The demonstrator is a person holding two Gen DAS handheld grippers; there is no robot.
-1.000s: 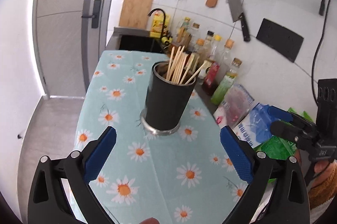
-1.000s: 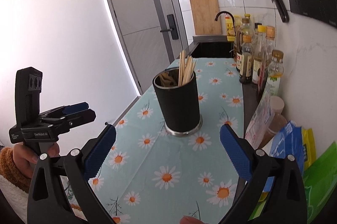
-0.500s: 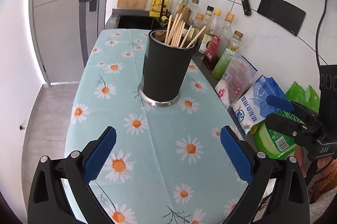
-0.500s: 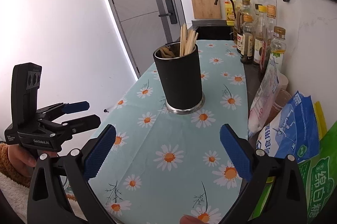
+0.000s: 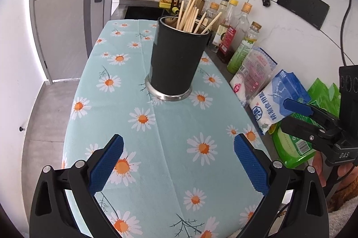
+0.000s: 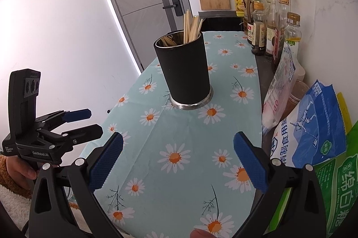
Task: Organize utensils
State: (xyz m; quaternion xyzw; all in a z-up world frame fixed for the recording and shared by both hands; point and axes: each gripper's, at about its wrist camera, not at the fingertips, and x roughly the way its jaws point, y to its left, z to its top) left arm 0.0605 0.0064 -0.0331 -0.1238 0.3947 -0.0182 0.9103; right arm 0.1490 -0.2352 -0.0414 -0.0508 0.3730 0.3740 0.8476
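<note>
Daisy tablecloth (image 5: 170, 137) (kitchen counter) bears chopstick holder (image 5: 176, 61); left gripper (image 5: 179, 162) and right gripper (image 6: 177, 158) both wide.

Black claw (image 5: 178, 162) frames, blue textured pads (image 5: 106, 165), silver screws.

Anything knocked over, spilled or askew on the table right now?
Nothing stands out. The black holder stands upright on the daisy tablecloth with the chopsticks inside; both grippers are open and empty.

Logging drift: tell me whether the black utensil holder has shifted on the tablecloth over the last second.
No. The utensil holder sits by the same daisy print beside its steel base on the tablecloth; only the cameras pulled back.
</note>
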